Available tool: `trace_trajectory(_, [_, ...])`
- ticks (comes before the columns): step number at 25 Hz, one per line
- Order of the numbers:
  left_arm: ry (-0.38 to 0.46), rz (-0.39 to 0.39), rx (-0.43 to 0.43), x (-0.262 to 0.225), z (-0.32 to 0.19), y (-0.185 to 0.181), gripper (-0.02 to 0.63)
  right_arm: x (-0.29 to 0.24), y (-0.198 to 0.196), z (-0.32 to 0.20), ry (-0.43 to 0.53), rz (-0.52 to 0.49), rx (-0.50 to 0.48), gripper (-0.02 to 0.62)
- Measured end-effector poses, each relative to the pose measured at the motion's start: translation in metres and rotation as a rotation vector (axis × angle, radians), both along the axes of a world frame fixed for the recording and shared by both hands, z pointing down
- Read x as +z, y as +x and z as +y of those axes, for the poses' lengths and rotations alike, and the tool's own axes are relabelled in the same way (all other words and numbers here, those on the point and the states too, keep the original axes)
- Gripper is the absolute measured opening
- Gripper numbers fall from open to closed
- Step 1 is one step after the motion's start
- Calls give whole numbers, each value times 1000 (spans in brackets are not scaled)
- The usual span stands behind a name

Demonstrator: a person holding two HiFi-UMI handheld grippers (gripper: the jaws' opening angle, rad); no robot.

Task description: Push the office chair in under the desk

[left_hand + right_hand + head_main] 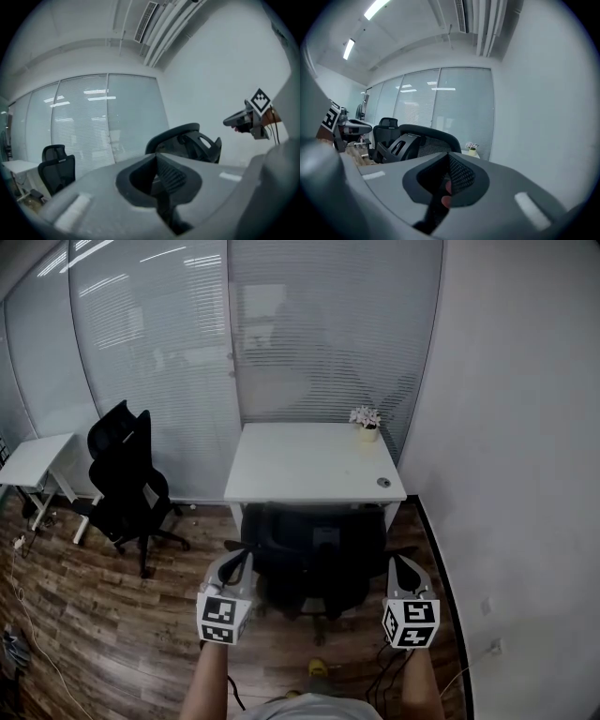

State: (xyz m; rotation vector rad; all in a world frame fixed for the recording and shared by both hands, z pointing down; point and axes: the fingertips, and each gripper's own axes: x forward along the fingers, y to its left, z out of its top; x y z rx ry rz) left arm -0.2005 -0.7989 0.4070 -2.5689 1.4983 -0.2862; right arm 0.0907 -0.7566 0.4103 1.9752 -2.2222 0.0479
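A black office chair stands in front of the white desk, its seat partly under the desk's front edge and its back toward me. My left gripper is at the chair back's left side and my right gripper at its right side; whether either touches it I cannot tell. Both are shut with nothing between the jaws. The left gripper view has the shut left gripper below the chair's backrest. In the right gripper view the right gripper is shut and the chair back is at its left.
A small flower pot and a round cable grommet sit on the desk. A second black chair and a white side table stand at left. A white wall runs along the right; glass partitions with blinds lie behind. Cables trail on the wood floor.
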Motion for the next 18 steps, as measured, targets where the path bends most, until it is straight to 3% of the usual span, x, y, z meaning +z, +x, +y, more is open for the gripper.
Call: trace_trajectory(18, [30, 39, -19, -17, 10, -3, -2, -14, -3, 11, 33, 2, -6, 2])
